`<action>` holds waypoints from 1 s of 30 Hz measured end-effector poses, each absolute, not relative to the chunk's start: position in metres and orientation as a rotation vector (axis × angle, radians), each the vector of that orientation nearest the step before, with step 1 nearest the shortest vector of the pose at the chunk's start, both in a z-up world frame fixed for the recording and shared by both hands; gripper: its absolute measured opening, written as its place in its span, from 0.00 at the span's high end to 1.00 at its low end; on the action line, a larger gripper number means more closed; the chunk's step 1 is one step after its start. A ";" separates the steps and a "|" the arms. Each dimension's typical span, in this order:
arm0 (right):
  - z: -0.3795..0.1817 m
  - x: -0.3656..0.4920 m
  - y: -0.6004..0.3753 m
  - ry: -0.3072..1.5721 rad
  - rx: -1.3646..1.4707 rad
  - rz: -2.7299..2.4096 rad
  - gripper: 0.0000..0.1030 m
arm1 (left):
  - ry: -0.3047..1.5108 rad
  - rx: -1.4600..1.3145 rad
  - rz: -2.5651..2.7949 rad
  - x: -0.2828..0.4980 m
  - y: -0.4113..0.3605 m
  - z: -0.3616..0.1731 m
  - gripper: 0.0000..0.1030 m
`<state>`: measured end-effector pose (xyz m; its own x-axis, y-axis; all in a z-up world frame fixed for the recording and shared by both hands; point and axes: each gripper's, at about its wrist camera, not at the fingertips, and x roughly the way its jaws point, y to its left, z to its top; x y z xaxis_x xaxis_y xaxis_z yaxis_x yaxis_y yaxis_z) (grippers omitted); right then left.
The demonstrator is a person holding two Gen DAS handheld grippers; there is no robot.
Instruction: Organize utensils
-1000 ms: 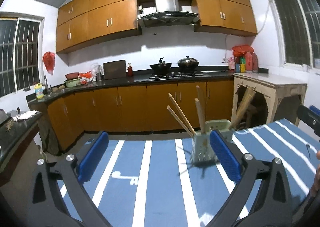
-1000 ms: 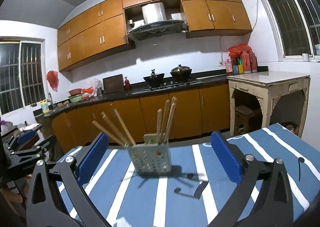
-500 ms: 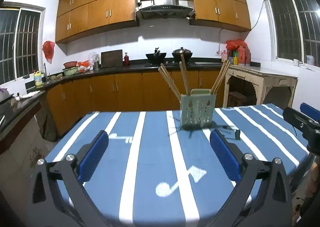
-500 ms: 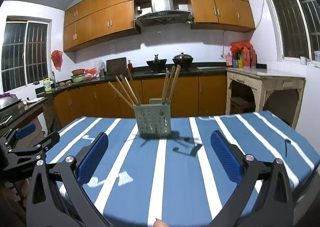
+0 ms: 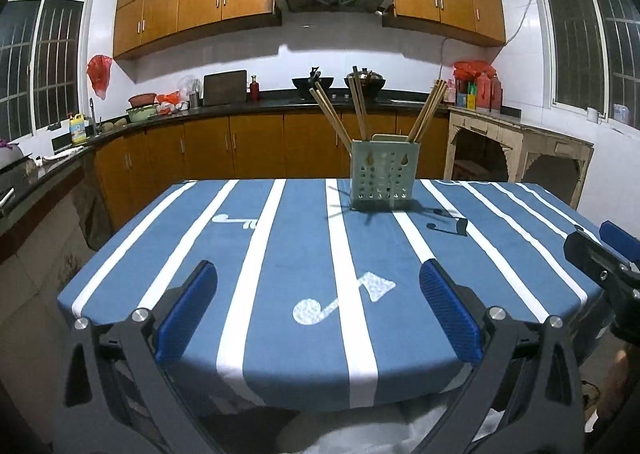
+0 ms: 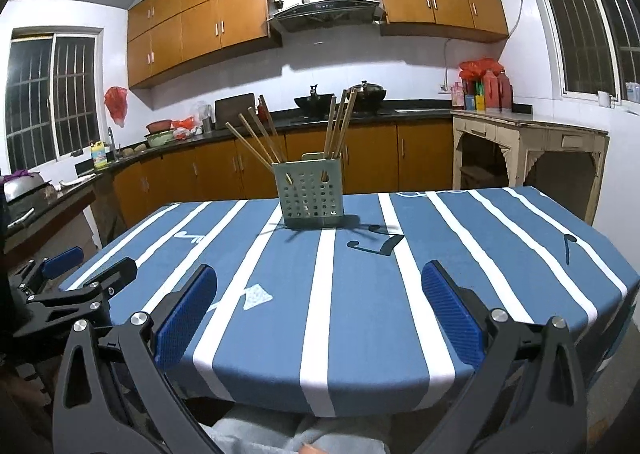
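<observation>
Chopsticks sorted, both grippers at the near table edge

The wooden chopsticks [image 5: 426, 115] stand upright in the perforated pale-green plastic holder [image 5: 384, 183] far across the blue striped table [image 5: 280, 262]; left gripper [image 5: 318, 316] and right gripper [image 6: 320, 316] hover with fingers spread, empty.

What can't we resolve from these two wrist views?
- Chopsticks: lower ends hidden inside the utensil holder in both views; exact count unclear where they overlap.
- Holder's inner compartments: hidden by its perforated front wall.
- Right gripper in the left wrist view: cut off by the right edge.
- Bottle labels on the side table: too small to read.
- Table near edge: partly covered by the left gripper and right gripper fingers.
</observation>
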<state>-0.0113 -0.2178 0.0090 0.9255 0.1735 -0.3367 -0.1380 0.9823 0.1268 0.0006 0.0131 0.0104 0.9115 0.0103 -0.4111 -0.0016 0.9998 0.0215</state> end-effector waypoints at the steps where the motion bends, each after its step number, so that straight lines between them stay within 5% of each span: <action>1: 0.008 -0.013 -0.218 0.354 0.103 0.162 0.02 | 0.425 0.019 0.006 -0.001 0.013 0.009 0.04; 30: -0.005 -0.031 -0.221 0.368 0.147 0.135 0.02 | 0.417 -0.006 0.010 -0.017 0.009 0.006 0.04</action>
